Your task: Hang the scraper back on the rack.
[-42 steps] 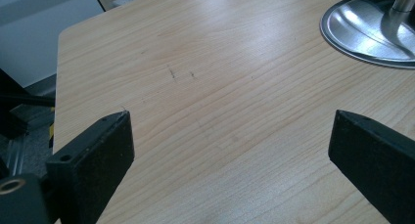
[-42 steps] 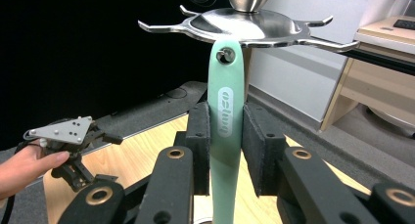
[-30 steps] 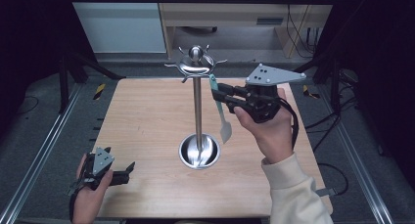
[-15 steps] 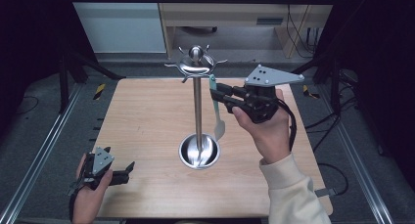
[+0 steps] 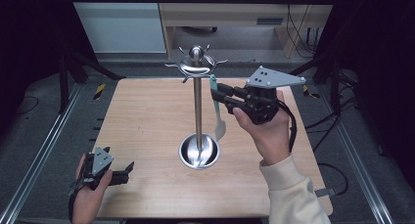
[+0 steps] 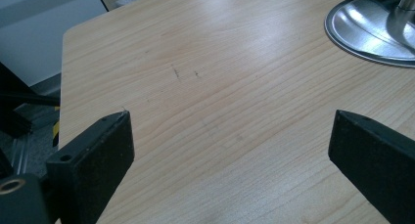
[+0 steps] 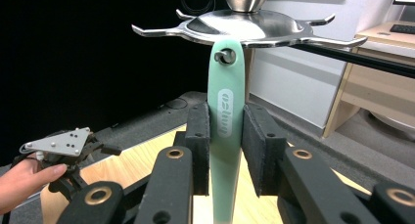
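Note:
A steel utensil stand (image 5: 197,106) rises from a round base (image 5: 198,153) at the table's middle, with a ring of hooks (image 5: 195,63) at its top. My right gripper (image 5: 219,93) is shut on the handle of a mint-green spatula (image 5: 219,121), which hangs upright just right of the pole. In the right gripper view the spatula (image 7: 225,111) sits between the pads of my right gripper (image 7: 225,141), and a hook tip (image 7: 225,56) shows in the handle's hole under the hook ring (image 7: 244,26). My left gripper (image 5: 125,170) rests open low at the front left, its jaws wide apart over bare wood (image 6: 230,145).
The wooden table (image 5: 147,111) is bordered by metal rails (image 5: 44,150) on both sides. A desk and cables stand beyond the far edge. The stand's base (image 6: 372,28) lies ahead and to the right of the left gripper's jaws. The left hand and its gripper (image 7: 61,145) appear in the right gripper view.
My right gripper has shifted slightly left toward the stand's pole, carrying the spatula's handle top up to the hook ring. The left gripper has stayed put.

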Available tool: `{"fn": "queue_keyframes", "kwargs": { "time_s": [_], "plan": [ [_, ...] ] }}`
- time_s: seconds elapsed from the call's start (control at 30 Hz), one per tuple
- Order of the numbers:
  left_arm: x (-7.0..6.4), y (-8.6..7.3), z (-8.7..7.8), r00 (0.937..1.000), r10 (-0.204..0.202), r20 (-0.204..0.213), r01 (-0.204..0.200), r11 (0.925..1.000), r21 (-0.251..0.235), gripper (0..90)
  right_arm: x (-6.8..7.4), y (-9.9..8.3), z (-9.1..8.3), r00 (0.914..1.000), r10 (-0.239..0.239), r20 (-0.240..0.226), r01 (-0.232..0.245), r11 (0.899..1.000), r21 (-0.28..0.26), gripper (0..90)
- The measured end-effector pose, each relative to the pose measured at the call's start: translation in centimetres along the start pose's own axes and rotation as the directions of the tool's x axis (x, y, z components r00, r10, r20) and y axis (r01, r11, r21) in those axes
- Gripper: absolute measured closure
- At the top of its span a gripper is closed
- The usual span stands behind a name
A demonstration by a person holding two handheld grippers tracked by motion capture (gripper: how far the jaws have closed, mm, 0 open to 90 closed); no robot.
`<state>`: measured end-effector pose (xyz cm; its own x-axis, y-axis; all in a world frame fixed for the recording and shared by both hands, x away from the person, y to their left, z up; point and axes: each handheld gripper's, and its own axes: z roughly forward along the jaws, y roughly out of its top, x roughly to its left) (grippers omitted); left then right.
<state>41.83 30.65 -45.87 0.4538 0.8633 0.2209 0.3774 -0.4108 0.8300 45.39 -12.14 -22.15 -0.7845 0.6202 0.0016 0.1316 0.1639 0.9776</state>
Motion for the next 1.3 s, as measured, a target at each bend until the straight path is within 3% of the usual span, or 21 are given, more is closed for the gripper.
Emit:
{"fn": "queue_keyframes", "kwargs": {
  "time_s": [0.4, 0.6, 0.77, 0.97, 1.23, 1.3],
  "plan": [
    [0.0, 0.0, 0.1, 1.0, 0.001, -0.001, -0.001, 1.0, 0.003, 2.8, -0.2, 0.1, 0.2, 1.0, 0.001, -0.007, -0.001, 1.0, 0.008, 71.3],
    [-0.1, 0.0, 0.0, 1.0, 0.008, -0.001, -0.008, 1.0, 0.003, 2.8, -0.2, -0.3, 0.0, 1.0, 0.0, 0.009, 0.0, 1.0, 0.021, 57.9],
    [-0.2, 0.0, -0.1, 1.0, 0.007, -0.001, -0.007, 1.0, 0.004, 2.8, -0.2, -1.1, -0.8, 0.9956, -0.023, 0.091, 0.02, 0.999, 0.031, 40.8],
    [-0.2, -0.1, 0.0, 1.0, 0.003, 0.0, -0.003, 1.0, 0.009, 2.8, -0.8, -2.6, -2.5, 0.9711, -0.054, 0.232, 0.052, 0.999, 0.017, 27.2],
    [-0.1, -0.2, 0.0, 1.0, -0.004, -0.004, 0.004, 1.0, 0.006, 2.8, -2.0, -5.6, -4.1, 0.9391, -0.046, 0.34, 0.032, 0.998, 0.048, 10.7],
    [-0.2, -0.1, 0.0, 1.0, -0.002, -0.004, 0.002, 1.0, 0.008, 2.8, -2.3, -6.5, -4.3, 0.9356, -0.036, 0.351, 0.021, 0.999, 0.047, 10.0]
  ]
}}
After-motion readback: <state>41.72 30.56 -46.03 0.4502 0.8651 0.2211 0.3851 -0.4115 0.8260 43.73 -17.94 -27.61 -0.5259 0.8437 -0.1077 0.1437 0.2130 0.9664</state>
